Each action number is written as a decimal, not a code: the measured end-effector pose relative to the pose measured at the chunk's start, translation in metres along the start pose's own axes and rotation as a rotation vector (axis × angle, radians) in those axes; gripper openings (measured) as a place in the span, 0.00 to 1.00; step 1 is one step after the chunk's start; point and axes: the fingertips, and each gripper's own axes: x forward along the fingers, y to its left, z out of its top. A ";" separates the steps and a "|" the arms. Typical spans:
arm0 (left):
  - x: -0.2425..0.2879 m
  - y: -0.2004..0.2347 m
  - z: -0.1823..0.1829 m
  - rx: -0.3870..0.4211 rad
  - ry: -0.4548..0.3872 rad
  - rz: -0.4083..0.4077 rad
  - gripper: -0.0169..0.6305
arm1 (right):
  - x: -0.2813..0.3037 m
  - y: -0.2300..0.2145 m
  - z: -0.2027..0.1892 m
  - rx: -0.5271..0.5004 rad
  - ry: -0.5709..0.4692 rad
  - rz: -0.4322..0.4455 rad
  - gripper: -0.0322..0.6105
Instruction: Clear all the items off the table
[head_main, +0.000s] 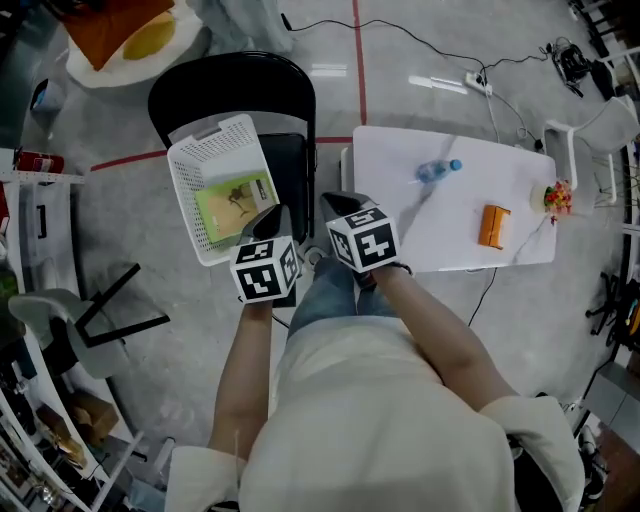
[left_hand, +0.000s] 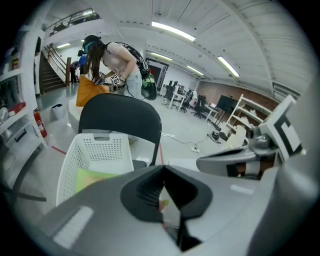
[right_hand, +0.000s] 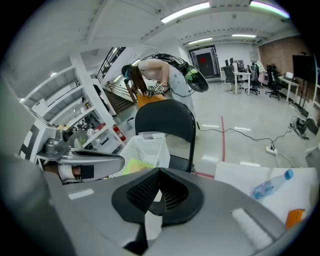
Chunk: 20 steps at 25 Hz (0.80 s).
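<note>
A white table (head_main: 400, 215) at the right holds a clear water bottle with a blue cap (head_main: 437, 170) (right_hand: 270, 184), an orange box (head_main: 493, 226) (right_hand: 296, 216) and a small colourful item (head_main: 558, 197) at its far right edge. A white perforated basket (head_main: 190, 155) (left_hand: 75, 155) (right_hand: 145, 145) rests on a black folding chair (head_main: 230, 85) and contains a flat green packet (head_main: 235, 203) (left_hand: 92, 178). My left gripper (head_main: 275, 212) (left_hand: 164, 167) is shut and empty at the basket's near right corner. My right gripper (head_main: 335, 200) (right_hand: 160, 171) is shut and empty beside it, at the table's left edge.
Another person (left_hand: 117, 62) bends over an orange thing behind the chair. A power strip (head_main: 478, 84) with cables lies on the floor beyond the table. A white chair (head_main: 590, 135) stands at the table's far right, and shelves (head_main: 30, 200) line the left side.
</note>
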 end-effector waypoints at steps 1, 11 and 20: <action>0.002 -0.004 0.001 0.009 0.003 -0.010 0.04 | -0.002 -0.004 -0.001 0.011 -0.003 -0.010 0.05; 0.019 -0.047 0.003 0.086 0.036 -0.089 0.04 | -0.029 -0.047 -0.019 0.105 -0.031 -0.095 0.05; 0.040 -0.093 -0.010 0.140 0.085 -0.133 0.04 | -0.053 -0.108 -0.049 0.201 -0.036 -0.175 0.05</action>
